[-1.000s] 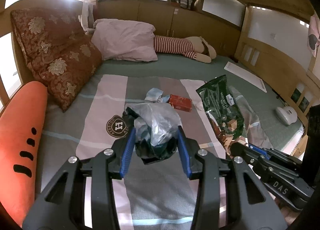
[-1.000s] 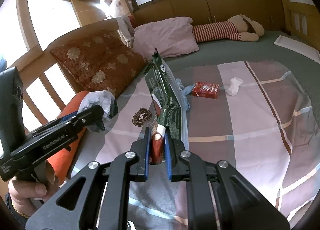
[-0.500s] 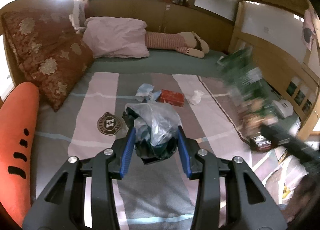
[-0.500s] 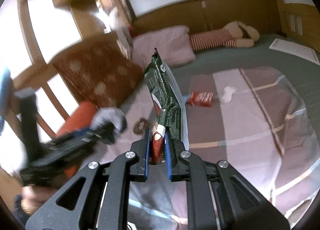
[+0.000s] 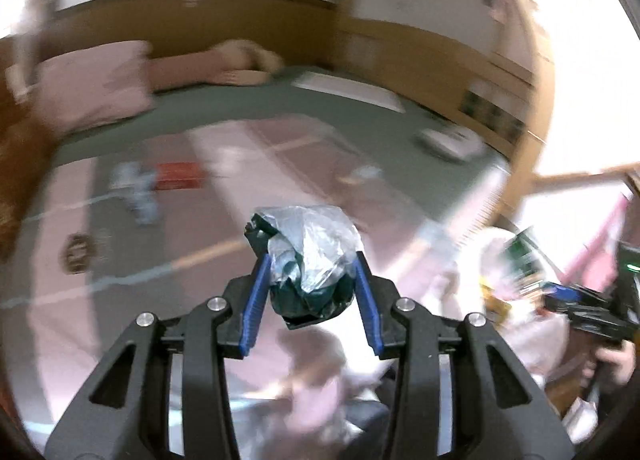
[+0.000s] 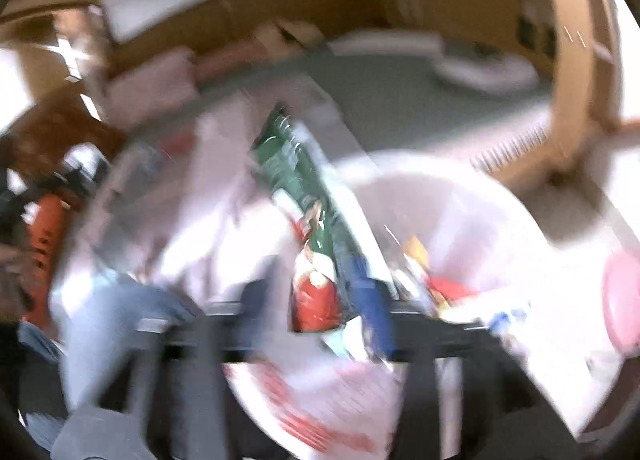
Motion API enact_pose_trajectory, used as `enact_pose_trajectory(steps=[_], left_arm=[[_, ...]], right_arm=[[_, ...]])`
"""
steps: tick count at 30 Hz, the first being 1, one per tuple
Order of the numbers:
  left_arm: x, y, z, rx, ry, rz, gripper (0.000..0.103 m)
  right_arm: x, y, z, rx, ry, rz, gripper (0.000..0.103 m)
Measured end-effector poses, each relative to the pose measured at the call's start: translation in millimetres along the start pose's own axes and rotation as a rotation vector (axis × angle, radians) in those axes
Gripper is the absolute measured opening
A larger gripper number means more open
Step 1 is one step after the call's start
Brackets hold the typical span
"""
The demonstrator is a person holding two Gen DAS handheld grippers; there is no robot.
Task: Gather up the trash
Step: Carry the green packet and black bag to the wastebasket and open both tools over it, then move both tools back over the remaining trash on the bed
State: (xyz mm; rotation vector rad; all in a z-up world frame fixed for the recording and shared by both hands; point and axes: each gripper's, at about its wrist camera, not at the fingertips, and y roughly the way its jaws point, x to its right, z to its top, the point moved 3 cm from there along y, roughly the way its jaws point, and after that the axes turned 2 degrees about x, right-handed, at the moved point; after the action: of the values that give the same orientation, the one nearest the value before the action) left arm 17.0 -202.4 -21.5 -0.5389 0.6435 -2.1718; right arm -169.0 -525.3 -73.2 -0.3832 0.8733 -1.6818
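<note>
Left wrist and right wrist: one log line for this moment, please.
left gripper: shut on crumpled plastic bag | right gripper: holds green snack wrapper, over white bin bag | views: motion-blurred

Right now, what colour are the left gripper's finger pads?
Blue pads, clearest in the left wrist view.

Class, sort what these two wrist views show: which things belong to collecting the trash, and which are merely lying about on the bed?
Part of the job:
- crumpled plastic bag, held in the left gripper
- green snack packet, at the right gripper, blurred
- white bin bag
- red box and tissue, apparently still to collect

Lying about:
- pink pillow
- soft toy
</note>
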Motion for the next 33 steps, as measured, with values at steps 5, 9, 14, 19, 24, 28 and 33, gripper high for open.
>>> enact_pose_trajectory(steps=[5, 9, 14, 19, 24, 28, 33], left_arm=[[109, 29, -4, -0.106, 0.067, -0.183, 0.042], [188, 52, -9, -0.197, 0.117, -0.315, 0.052], [223, 85, -9, -0.287, 0.175, -0.278, 0.100], [150, 52, 17, -0.158, 0.117, -0.177, 0.100], [20, 18, 38, -0.048, 0.009, 0.082, 0.100], [-82, -3, 44, -0.016, -0.124, 0.273, 0.100], [-183, -31, 31, 0.076, -0.282, 0.486, 0.100]], right_arm=[[55, -57, 36, 0.282, 0.237, -0.007, 0.077], [66, -90, 64, 0.420, 0.308, 0.045, 0.081], [38, -95, 77, 0.451, 0.245, 0.071, 0.081], [2, -68, 78, 0.363, 0.110, 0.056, 0.081], [-65, -33, 86, 0.302, 0.037, 0.149, 0.081], [-140, -2, 108, 0.278, -0.065, 0.233, 0.081], [-233, 34, 146, 0.266, -0.147, 0.295, 0.081]])
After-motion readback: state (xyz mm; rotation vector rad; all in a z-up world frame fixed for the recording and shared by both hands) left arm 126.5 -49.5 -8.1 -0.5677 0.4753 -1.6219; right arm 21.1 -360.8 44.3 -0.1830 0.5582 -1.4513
